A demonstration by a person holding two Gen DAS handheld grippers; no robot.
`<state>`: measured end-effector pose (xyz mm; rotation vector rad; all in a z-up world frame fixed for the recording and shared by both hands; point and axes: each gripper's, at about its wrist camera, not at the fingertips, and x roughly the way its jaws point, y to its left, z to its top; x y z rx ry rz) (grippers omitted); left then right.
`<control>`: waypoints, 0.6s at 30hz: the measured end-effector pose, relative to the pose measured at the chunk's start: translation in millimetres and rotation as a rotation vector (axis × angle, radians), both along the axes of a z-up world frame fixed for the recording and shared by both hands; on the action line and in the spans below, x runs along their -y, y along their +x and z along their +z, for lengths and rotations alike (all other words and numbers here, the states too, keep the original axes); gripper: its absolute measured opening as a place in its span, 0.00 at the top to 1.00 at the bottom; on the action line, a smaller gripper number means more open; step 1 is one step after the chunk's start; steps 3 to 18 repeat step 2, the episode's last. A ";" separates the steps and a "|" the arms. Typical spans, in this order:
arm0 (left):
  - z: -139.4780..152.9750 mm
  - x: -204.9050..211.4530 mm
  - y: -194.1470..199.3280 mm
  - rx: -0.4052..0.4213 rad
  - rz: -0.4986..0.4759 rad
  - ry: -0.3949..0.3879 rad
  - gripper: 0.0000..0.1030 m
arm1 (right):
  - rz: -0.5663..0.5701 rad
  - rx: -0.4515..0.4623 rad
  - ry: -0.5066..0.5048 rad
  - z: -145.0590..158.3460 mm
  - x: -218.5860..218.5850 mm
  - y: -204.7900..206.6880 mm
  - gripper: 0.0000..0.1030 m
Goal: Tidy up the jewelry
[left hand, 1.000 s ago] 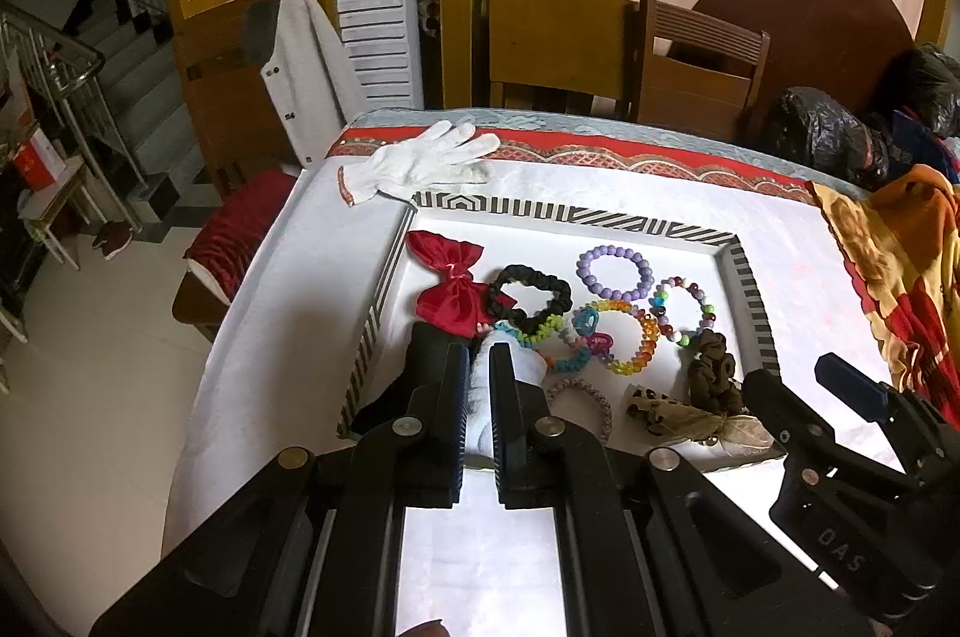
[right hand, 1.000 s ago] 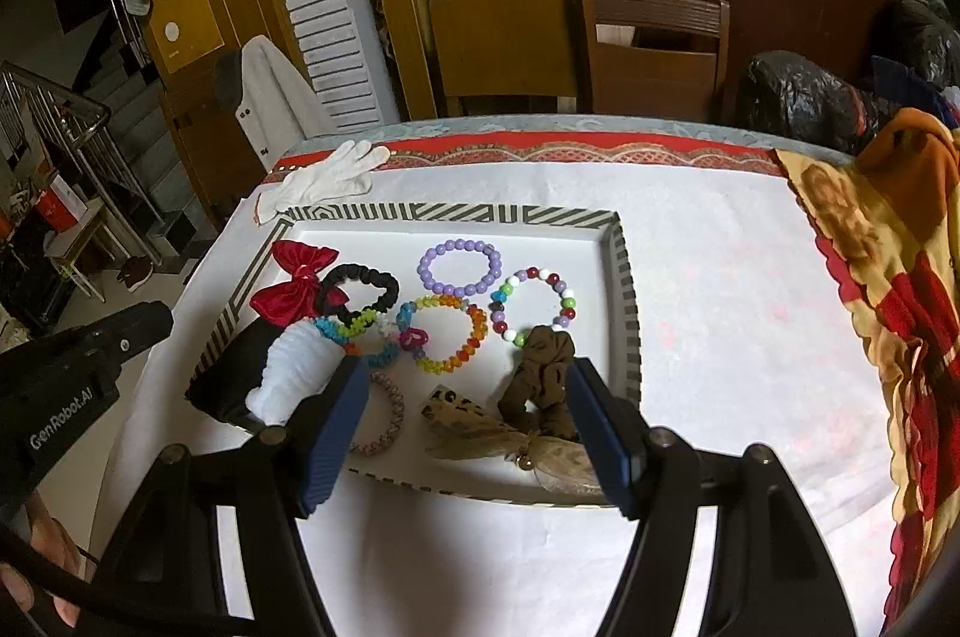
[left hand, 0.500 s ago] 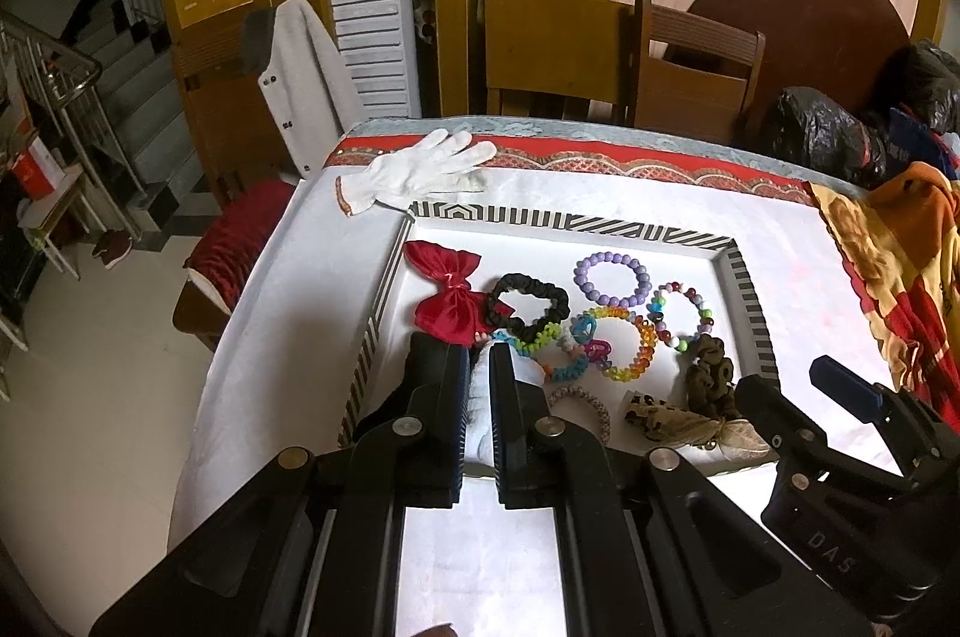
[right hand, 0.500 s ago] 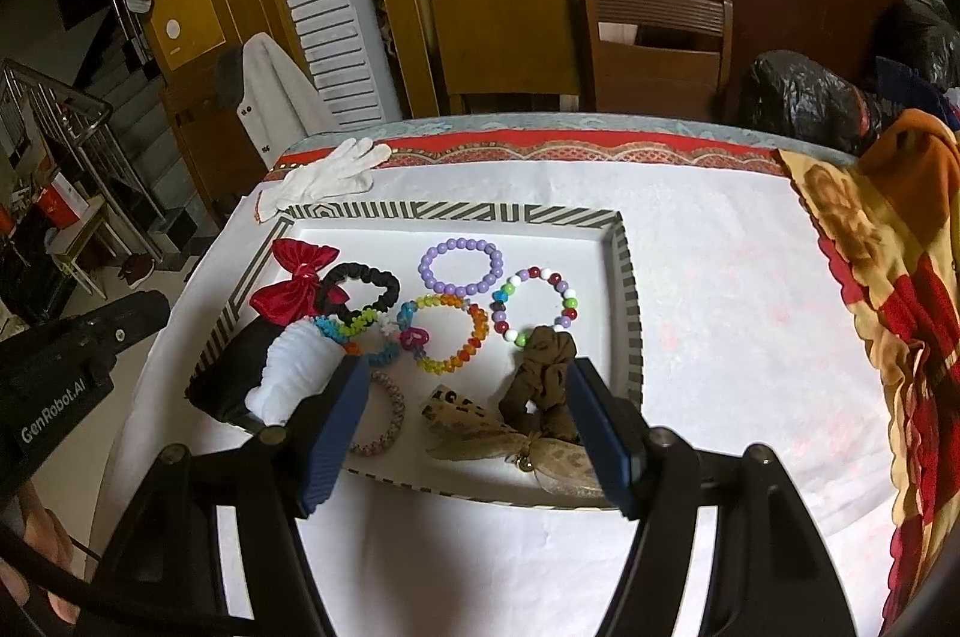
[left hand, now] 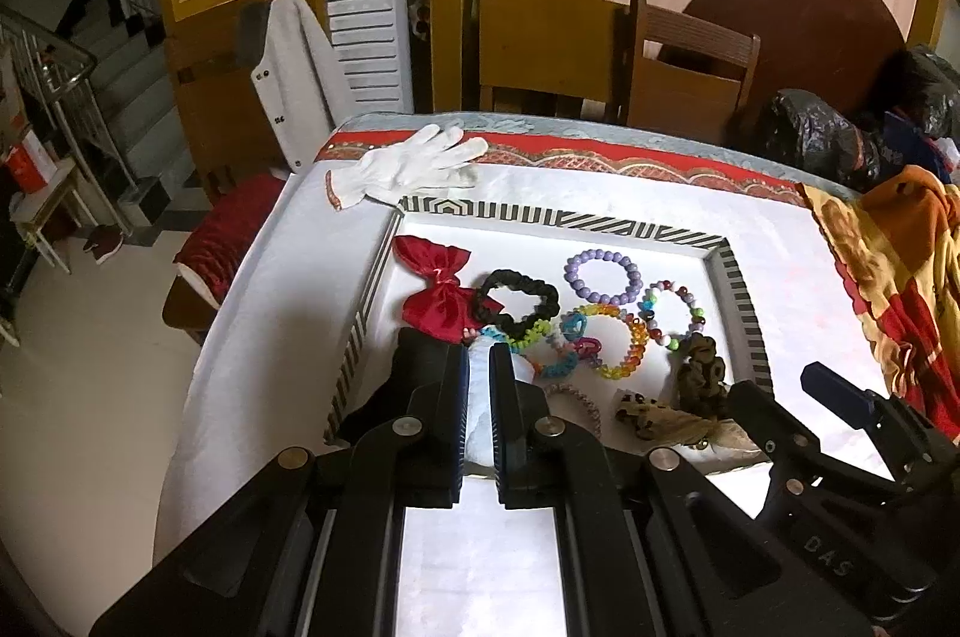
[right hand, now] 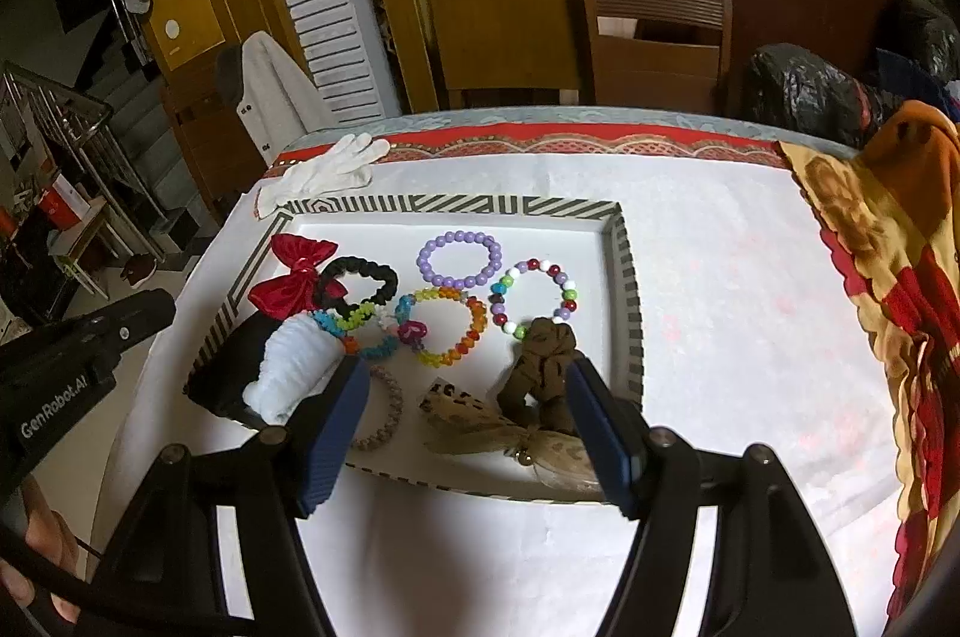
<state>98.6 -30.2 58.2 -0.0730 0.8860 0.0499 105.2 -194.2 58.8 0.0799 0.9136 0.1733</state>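
The tray (right hand: 624,277) sits on the counter (right hand: 720,229), its near edge just ahead of both tools. The right tool (right hand: 465,418) hangs released, fingers wide apart, above the tray's near edge; the leopard-print bow (right hand: 480,421) lies straight ahead between its fingers, long axis running left to right along that edge, with the brown scrunchie (right hand: 543,367) touching its far side. So the right hand looks the nearer one for either piece, and a short forward drop would likely reach them.

The left tool (left hand: 478,385) is nearly clenched, a narrow gap between its fingers, over the tray's near left corner; the white scrunchie (right hand: 291,367) shows through that gap, but I cannot tell whether it is pinched or merely behind.

Farther in lie the red bow (right hand: 294,277), black scrunchie (right hand: 360,277), purple bracelet (right hand: 459,259), rainbow bracelet (right hand: 447,328) and mixed bead bracelet (right hand: 534,298), several overlapping. A white glove (right hand: 327,169) rests beyond the tray's far left corner.
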 end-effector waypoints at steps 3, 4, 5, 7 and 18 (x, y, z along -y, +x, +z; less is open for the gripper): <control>0.8 1.0 -0.3 0.002 -0.003 0.004 0.81 | -0.002 0.001 0.002 -0.3 2.2 -0.4 0.31; 0.8 1.0 -0.3 0.002 -0.003 0.004 0.81 | -0.002 0.001 0.002 -0.3 2.2 -0.4 0.31; 0.8 1.0 -0.3 0.002 -0.003 0.004 0.81 | -0.002 0.001 0.002 -0.3 2.2 -0.4 0.31; 0.8 1.0 -0.3 0.002 -0.003 0.004 0.81 | -0.002 0.001 0.002 -0.3 2.2 -0.4 0.31; 0.8 1.0 -0.3 0.002 -0.003 0.004 0.81 | -0.002 0.001 0.002 -0.3 2.2 -0.4 0.31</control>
